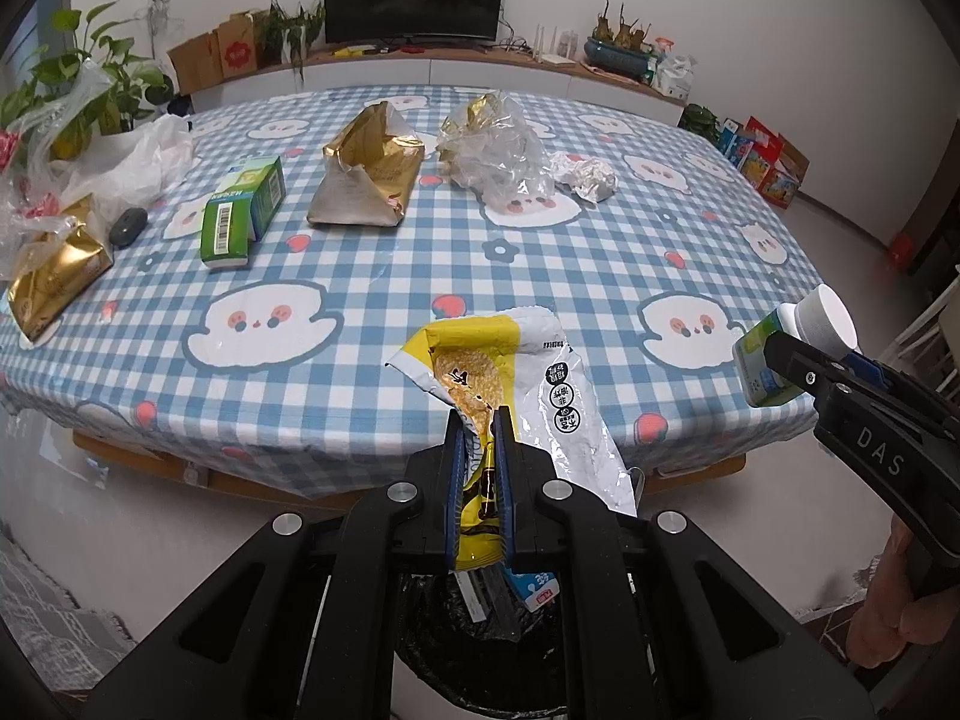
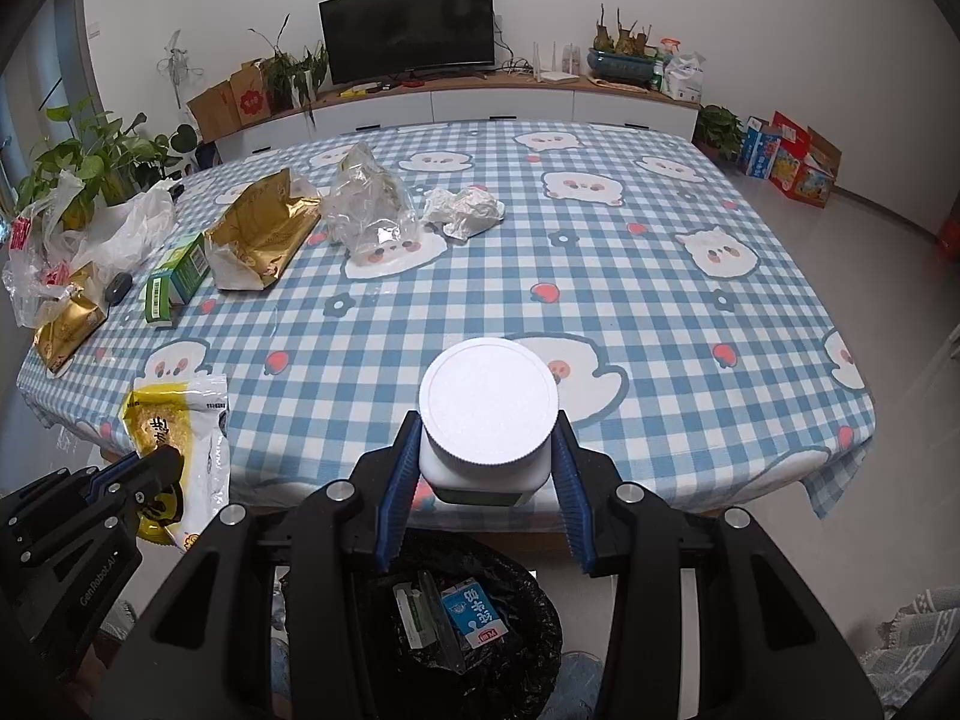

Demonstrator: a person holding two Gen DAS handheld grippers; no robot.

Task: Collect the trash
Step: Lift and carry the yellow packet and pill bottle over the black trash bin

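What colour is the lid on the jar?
White lid, clearest in the right wrist view.

Dark TV (image 2: 408,30) on white cabinet (image 2: 480,105) w/ potted plants (image 2: 90,150), checked tablecloth (image 2: 660,276) in front.

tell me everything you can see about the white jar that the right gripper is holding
The white jar is a squat plastic-looking container with a wide, ribbed white screw lid, closed. A green and blue label wraps its body. The right gripper clamps its sides between blue pads, lid tilted toward the camera. It hangs in the air off the table's near edge, above a black-lined trash bin. Nothing else touches it.
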